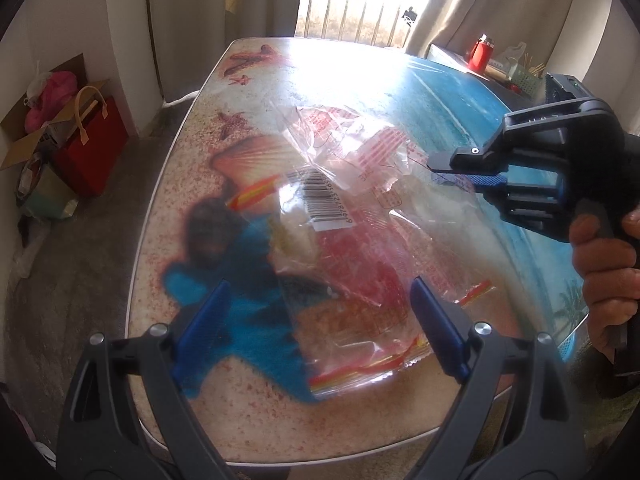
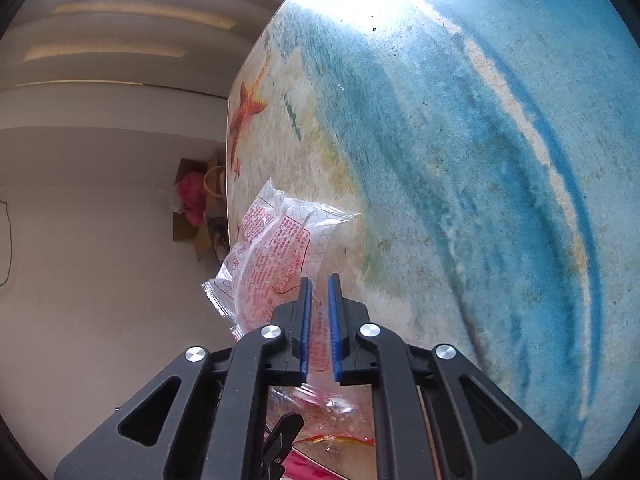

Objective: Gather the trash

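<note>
A clear plastic wrapper (image 1: pixel 352 216) with red print and a barcode hangs above the beach-print table (image 1: pixel 256 80). My right gripper (image 1: pixel 444 168) is shut on its right edge and holds it up. In the right wrist view the wrapper (image 2: pixel 276 240) runs between the nearly closed blue pads, and the right gripper (image 2: pixel 319 284) pinches it. My left gripper (image 1: pixel 320 312) is open, its blue pads (image 1: pixel 204 320) on either side of the wrapper's lower end, not touching it that I can tell.
A red bag (image 1: pixel 96 148) and a cardboard box (image 1: pixel 36 136) with pink items stand on the floor at left. A red bottle (image 1: pixel 480 54) and a green basket (image 1: pixel 524 76) sit beyond the table's far right edge.
</note>
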{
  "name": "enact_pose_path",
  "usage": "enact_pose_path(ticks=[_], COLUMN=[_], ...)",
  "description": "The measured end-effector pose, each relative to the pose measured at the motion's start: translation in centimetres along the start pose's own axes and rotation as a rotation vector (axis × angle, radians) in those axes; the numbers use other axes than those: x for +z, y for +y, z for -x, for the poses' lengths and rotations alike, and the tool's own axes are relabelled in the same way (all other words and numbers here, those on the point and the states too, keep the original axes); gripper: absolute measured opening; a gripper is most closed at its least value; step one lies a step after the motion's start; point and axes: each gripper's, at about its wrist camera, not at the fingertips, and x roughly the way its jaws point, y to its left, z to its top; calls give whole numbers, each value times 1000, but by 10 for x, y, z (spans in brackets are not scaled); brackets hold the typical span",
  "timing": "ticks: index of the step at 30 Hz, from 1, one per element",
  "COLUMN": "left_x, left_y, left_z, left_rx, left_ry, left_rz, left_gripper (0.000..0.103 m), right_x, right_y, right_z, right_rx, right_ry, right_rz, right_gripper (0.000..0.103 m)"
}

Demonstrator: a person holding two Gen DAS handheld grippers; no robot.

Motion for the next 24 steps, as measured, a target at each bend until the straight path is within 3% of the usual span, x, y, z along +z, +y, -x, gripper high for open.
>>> enact_pose_path(ticks=[7, 19, 24], left_x=[1, 14, 17], left_y=[-1, 2, 5], left_z=[5, 21, 14], left_rx=[-5, -79, -121], left_ry=[-18, -45, -4], left_rz=[2, 45, 104], left_gripper=[87, 87, 87], right_x=[-1, -28, -41], right_y=[0, -42, -59], right_z=[26, 121, 144], right_rx=[-68, -370, -453], right_ry=[-68, -259, -288], right_rz=[88, 236, 251], right_gripper=[4, 4, 5])
